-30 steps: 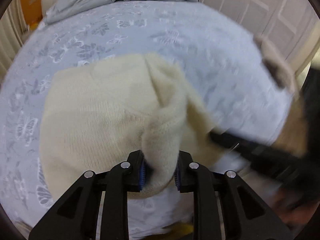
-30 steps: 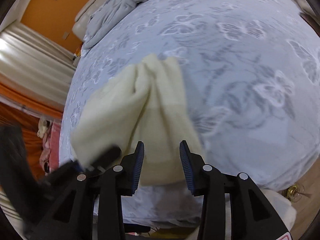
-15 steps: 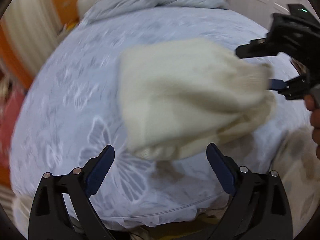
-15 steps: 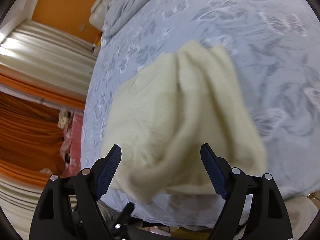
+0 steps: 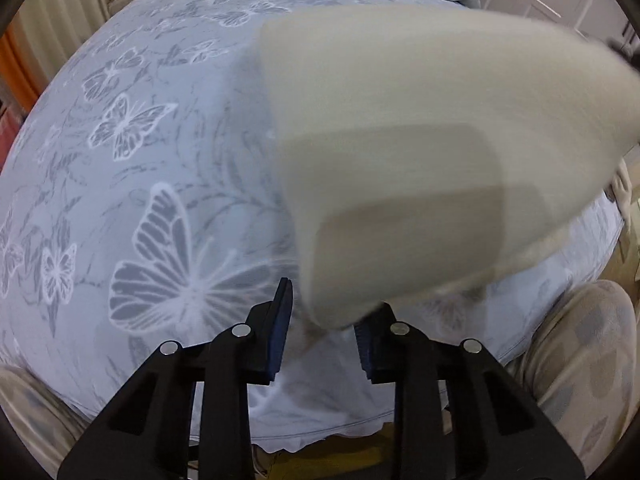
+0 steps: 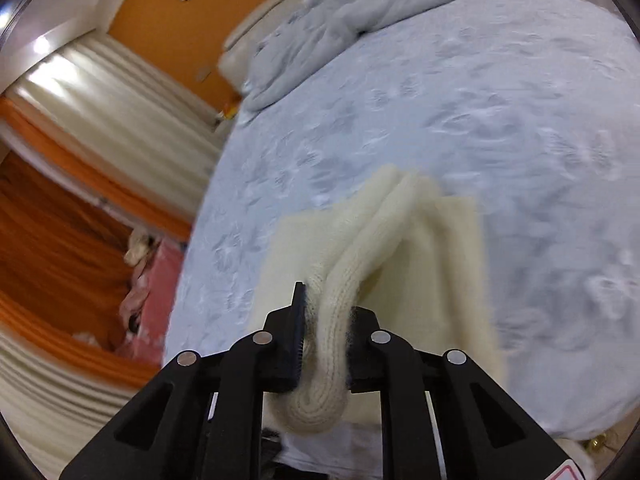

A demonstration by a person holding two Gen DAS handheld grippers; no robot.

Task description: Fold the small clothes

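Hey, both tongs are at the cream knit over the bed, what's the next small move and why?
Probably shut the left tongs on the corner between them. The right tongs already pinch a bunched fold of the cream knit, but the left jaws stand apart around its blurred corner, so that end hangs loose over the butterfly bedsheet.

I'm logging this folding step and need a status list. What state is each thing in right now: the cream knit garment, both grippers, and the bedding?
Cream knit garment: bunched, lifted, motion-blurred.
Right gripper: shut on a fold of the garment.
Left gripper: jaws apart, garment corner between them, not clamped.
Butterfly bedsheet: spread flat over the bed.
Grey duvet: crumpled at the bed's far end.
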